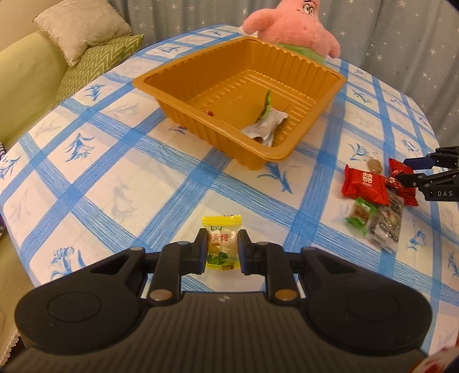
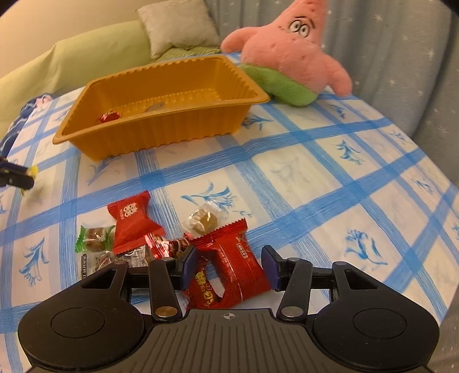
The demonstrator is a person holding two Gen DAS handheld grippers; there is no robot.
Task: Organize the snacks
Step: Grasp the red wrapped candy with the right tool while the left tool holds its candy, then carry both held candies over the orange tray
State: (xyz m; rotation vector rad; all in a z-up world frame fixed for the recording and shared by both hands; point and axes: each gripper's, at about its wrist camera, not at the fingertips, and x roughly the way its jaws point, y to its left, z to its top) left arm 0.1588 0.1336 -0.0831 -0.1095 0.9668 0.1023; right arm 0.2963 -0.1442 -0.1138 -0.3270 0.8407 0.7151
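A yellow candy (image 1: 222,246) is seen pinched between the pads of the left hand-held gripper (image 1: 222,251), low at 6 o'clock in the left wrist view, above the blue-checked worktop (image 1: 114,178). Up at 12 o'clock, the orange tray (image 1: 183,109) is found on the cloth, with a silver wrapper (image 1: 266,126) lying inside near its front right corner and a small red sweet (image 2: 109,117) resting at the other end. Behind the tray, at 1 o'clock, a pink plush star (image 1: 292,25) is propped. Over at 3 o'clock, a loose pile of snacks is spread on the worktop: a red packet (image 1: 363,185), a green-ended candy (image 1: 361,213) and a clear-wrapped brown sweet (image 1: 374,165), all touching or nearly so. In the right wrist view, the right hand-held gripper (image 2: 229,268) is held spread, its pads set either side of a crinkled red pouch (image 2: 232,266) at 6 o'clock; whether the pads press on it cannot be told.
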